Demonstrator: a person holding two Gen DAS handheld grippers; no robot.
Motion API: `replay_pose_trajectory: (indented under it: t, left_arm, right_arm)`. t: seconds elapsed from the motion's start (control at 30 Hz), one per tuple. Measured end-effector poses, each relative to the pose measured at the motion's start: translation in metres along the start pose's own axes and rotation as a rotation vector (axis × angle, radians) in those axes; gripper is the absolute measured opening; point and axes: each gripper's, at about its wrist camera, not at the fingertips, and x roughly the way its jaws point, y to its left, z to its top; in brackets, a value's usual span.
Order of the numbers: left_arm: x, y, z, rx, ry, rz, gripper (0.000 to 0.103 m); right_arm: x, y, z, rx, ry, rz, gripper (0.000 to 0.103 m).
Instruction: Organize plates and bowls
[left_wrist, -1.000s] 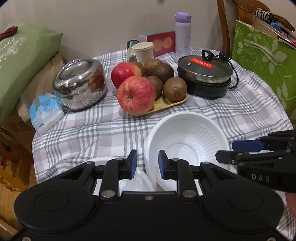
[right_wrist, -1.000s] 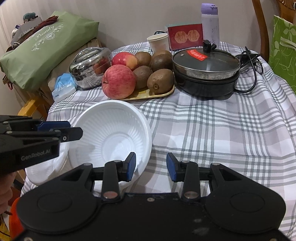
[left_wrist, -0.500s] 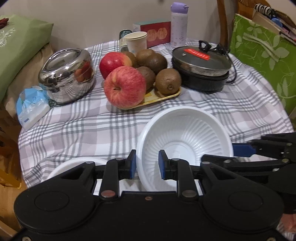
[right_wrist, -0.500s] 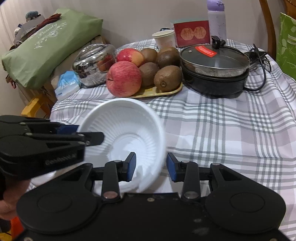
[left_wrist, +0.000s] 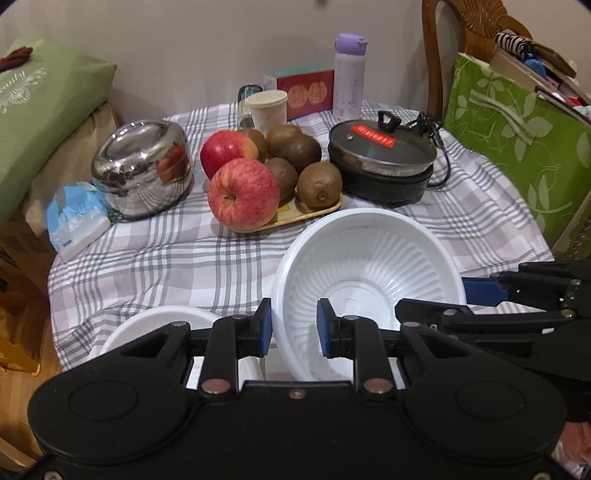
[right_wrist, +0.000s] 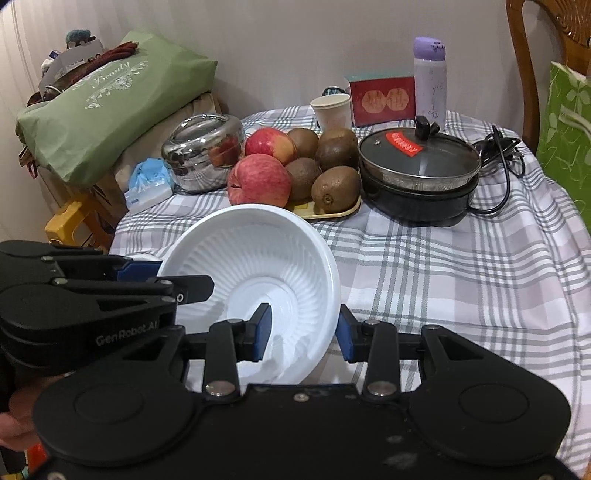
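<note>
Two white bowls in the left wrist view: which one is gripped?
The ribbed white bowl, tilted, with both grippers at its rim. The other white bowl sits on the tablecloth, lower left, ungripped.

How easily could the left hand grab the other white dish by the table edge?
Probably not yet. The left fingers are clamped on the big bowl, with the right fingers holding it too. The white dish lies uncovered beside them, so it looks reachable once they let go.

Ribbed white plastic bowl (left_wrist: 369, 258), mirror-polished steel pot (left_wrist: 142, 173), matt checked cloth tablecloth (left_wrist: 155, 258).
</note>
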Motion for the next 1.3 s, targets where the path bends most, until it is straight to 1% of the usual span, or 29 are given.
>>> replay_pose_trajectory:
  t: [0.1, 0.33, 0.43, 0.57, 0.67, 0.77, 0.9, 1.07, 1.3]
  left_arm:
    - [-0.016, -0.004, -0.002, -0.010, -0.010, -0.002, 0.032]
    - [-0.057, -0.013, -0.016, -0.038, -0.022, -0.009, 0.032]
    - [-0.075, -0.019, -0.022, -0.041, -0.021, 0.002, 0.032]
    - [-0.098, -0.028, -0.033, -0.050, -0.013, 0.019, 0.032]
    - [-0.115, -0.034, -0.044, -0.058, -0.020, 0.007, 0.032]
    - [-0.129, -0.041, -0.057, -0.050, -0.022, -0.001, 0.032]
    - [-0.142, -0.051, -0.073, -0.045, -0.013, -0.023, 0.032]
    - [-0.148, -0.062, -0.093, -0.034, 0.012, -0.031, 0.032]
    - [-0.149, -0.069, -0.118, -0.045, 0.047, -0.053, 0.032]
  right_arm:
    - [-0.015, 0.005, -0.004, -0.013, -0.009, -0.008, 0.041]
    - [-0.065, 0.018, -0.016, -0.033, -0.050, -0.018, 0.041]
    - [-0.089, 0.024, -0.023, -0.044, -0.067, -0.014, 0.041]
    - [-0.120, 0.036, -0.038, -0.068, -0.080, -0.019, 0.042]
    - [-0.142, 0.044, -0.051, -0.082, -0.094, -0.040, 0.044]
    - [-0.159, 0.046, -0.066, -0.074, -0.085, -0.044, 0.044]
    - [-0.175, 0.043, -0.085, -0.046, -0.073, -0.049, 0.044]
    - [-0.190, 0.041, -0.113, -0.018, -0.057, -0.048, 0.044]
    - [-0.193, 0.037, -0.146, 0.019, -0.011, -0.052, 0.044]
